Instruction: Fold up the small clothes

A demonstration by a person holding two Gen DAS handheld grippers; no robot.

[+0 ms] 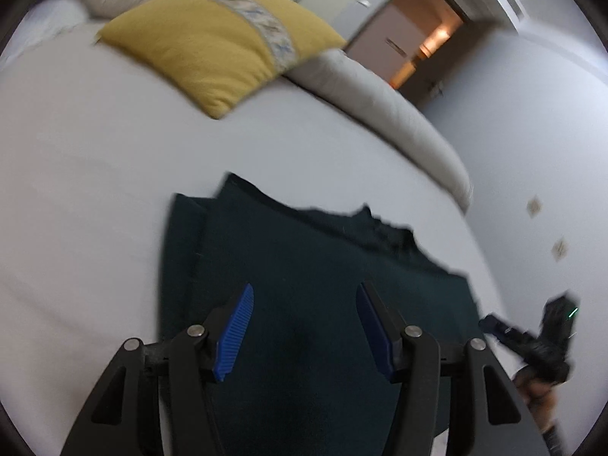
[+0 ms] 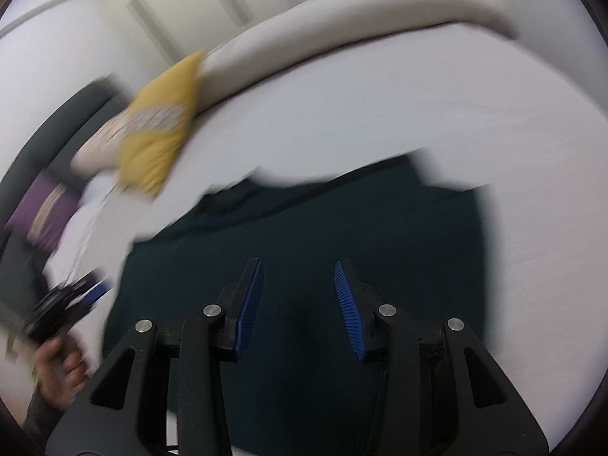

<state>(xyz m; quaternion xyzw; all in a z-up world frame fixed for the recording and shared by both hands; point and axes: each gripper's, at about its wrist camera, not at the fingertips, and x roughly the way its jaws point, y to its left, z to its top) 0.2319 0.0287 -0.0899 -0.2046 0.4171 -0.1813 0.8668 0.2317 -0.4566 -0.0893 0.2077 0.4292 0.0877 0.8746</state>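
A dark teal garment lies partly folded on the white bed sheet, with a folded layer along its left side. It also shows in the right wrist view. My left gripper is open and empty, hovering over the garment's near part. My right gripper is open and empty, also over the garment. The right gripper appears at the lower right of the left wrist view; the left gripper appears at the lower left of the right wrist view.
A yellow cushion lies at the far side of the bed, also seen in the right wrist view. A beige bolster runs along the bed's edge. A doorway stands beyond. Both views are motion-blurred.
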